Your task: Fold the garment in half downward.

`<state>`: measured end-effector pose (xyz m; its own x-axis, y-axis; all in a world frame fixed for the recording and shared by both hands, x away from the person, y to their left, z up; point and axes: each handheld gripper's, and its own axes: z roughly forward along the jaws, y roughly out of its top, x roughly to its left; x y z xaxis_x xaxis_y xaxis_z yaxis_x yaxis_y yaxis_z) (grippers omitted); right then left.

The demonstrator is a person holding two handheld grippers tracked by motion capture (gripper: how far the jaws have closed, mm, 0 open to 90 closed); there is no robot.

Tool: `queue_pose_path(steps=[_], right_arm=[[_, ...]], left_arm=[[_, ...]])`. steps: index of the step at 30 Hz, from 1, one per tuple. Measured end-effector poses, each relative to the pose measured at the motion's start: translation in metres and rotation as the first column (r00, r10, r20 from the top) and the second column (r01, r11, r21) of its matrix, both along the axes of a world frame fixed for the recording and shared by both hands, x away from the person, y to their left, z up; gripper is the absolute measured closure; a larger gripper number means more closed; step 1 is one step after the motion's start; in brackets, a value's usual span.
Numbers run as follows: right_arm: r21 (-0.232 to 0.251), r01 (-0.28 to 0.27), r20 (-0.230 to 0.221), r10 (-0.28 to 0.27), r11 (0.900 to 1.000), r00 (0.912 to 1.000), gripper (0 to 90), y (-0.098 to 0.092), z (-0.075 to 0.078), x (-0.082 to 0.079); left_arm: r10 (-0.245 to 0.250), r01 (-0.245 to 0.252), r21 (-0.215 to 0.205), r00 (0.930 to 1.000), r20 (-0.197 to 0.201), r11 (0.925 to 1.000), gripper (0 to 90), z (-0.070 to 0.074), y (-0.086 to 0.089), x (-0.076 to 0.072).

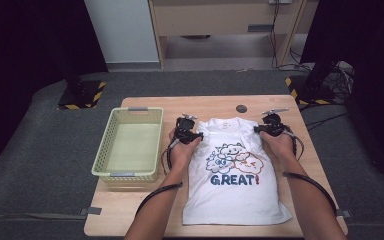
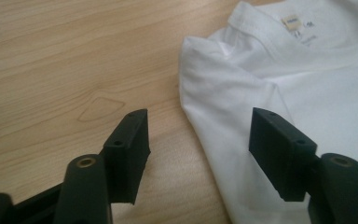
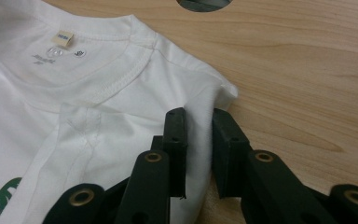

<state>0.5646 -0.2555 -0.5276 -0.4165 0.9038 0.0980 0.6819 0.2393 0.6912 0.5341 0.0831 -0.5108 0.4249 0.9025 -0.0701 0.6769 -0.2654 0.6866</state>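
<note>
**White T-shirt pinched at one shoulder, straddled at the other**

White cotton lies spread on the light wooden table (image 1: 145,210): a T-shirt (image 1: 235,192), flat and face up, collar at the far end and hem at the near edge, with a cartoon print and the word GREAT across the chest. It sits right of centre, just beside a pale green basket (image 1: 111,145) that stands on the table's left part.

The right gripper (image 1: 267,129) is at the shirt's far right shoulder. In the right gripper view its jaws are nearly together, nipping a raised fold of the shoulder fabric between the pads.

The left gripper (image 1: 192,136) is at the far left shoulder. In the left gripper view its jaws stand well apart, one over bare wood, the other over the cloth, with the shirt's edge running between them; neither pad presses the fabric.

A small round hole (image 1: 241,108) lies in the tabletop beyond the collar.
</note>
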Motion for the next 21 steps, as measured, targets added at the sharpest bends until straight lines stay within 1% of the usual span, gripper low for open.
queue_pose_path(steps=[2,3,5,7,8,11,13,17,18,21], right_arm=[[-0.005,0.020,0.002,-0.020,1.000,0.9998,80.0,0.003,0.000,-0.001],[-0.007,0.027,0.000,-0.027,1.000,0.9996,81.2,0.004,0.000,-0.001],[-0.021,0.046,0.004,-0.046,0.999,0.9990,81.9,0.008,0.001,-0.002],[-0.038,0.058,0.009,-0.058,0.998,0.9983,82.1,0.011,0.001,-0.003],[-0.052,0.062,0.014,-0.061,0.997,0.9981,82.1,0.013,0.002,-0.004],[-0.070,0.062,0.013,-0.061,0.996,0.9980,82.0,0.015,0.002,-0.005],[-0.068,0.062,0.016,-0.061,0.996,0.9980,81.9,0.015,0.002,-0.006],[-0.064,0.063,0.017,-0.062,0.996,0.9979,81.7,0.014,0.002,-0.007],[-0.064,0.062,0.018,-0.061,0.996,0.9980,81.7,0.014,0.002,-0.007],[-0.062,0.062,0.016,-0.061,0.996,0.9980,81.6,0.014,0.002,-0.007]], left_arm=[[0.018,-0.018,0.007,0.9998,0.003,0.9998,40.0,-0.001,-0.003,0.003],[0.024,-0.024,0.022,0.9997,0.010,0.9995,41.0,-0.002,-0.005,0.004],[0.032,-0.032,0.015,0.9994,0.016,0.9994,41.4,-0.002,-0.007,0.007],[0.035,-0.036,0.021,0.9991,0.024,0.9991,41.6,-0.002,-0.010,0.011],[0.035,-0.036,0.024,0.9991,0.025,0.9991,41.7,-0.003,-0.011,0.013],[0.035,-0.035,0.028,0.9991,0.024,0.9990,42.1,-0.004,-0.014,0.019],[0.035,-0.036,0.044,0.9991,0.024,0.9984,42.4,-0.005,-0.015,0.022],[0.066,-0.067,0.046,0.9975,0.026,0.9967,42.8,-0.006,-0.007,0.026],[0.063,-0.064,0.049,0.9978,0.020,0.9967,43.0,-0.008,-0.006,0.027],[0.044,-0.044,0.036,0.9990,0.008,0.9984,43.1,-0.011,-0.004,0.028]])
